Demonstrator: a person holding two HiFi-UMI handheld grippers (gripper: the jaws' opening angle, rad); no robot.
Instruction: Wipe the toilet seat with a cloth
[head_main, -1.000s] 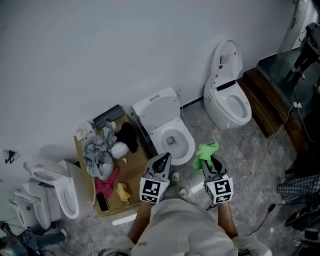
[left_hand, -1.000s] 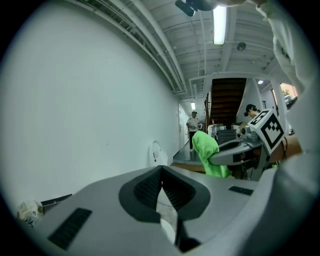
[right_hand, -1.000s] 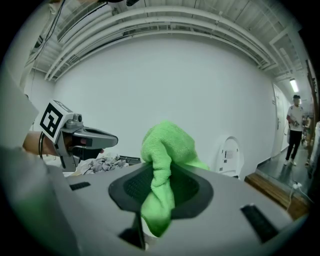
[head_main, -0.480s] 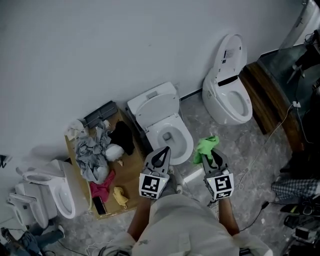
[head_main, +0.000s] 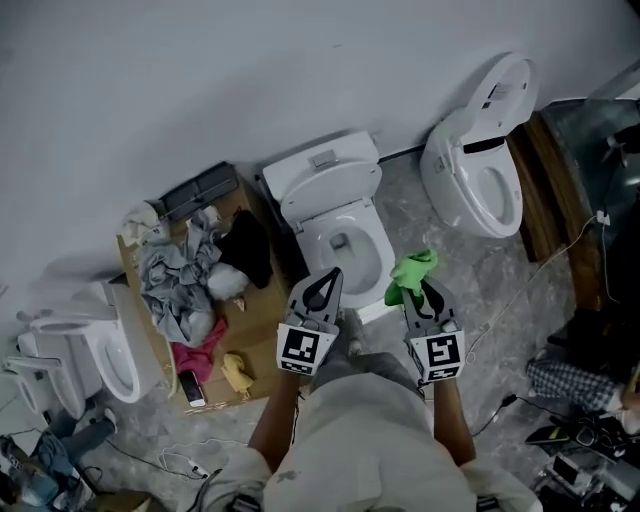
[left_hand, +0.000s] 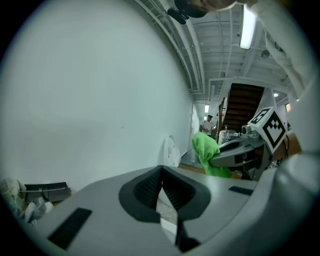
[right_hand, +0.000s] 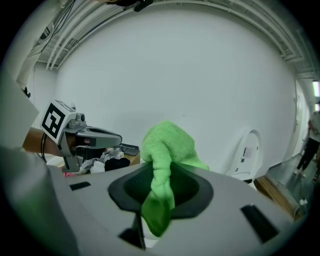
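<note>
The green cloth (head_main: 411, 277) is clamped in the right gripper (head_main: 425, 300), just right of centre in the head view. It is bunched into a long wad that runs along the jaws and juts past their tips toward the upper left, near the right front rim of the middle toilet (head_main: 335, 215). In the right gripper view the cloth (right_hand: 167, 145) billows above the jaws and hangs down between them. The left gripper (head_main: 322, 290) is closed on nothing, just below the bowl's front edge.

The toilet's long axis runs from the wall toward the person. Left of it, a flat cardboard (head_main: 257, 338) holds heaped clothes (head_main: 185, 280). Bare floor (head_main: 410, 215) separates it from a second toilet (head_main: 480, 170) at the upper right.
</note>
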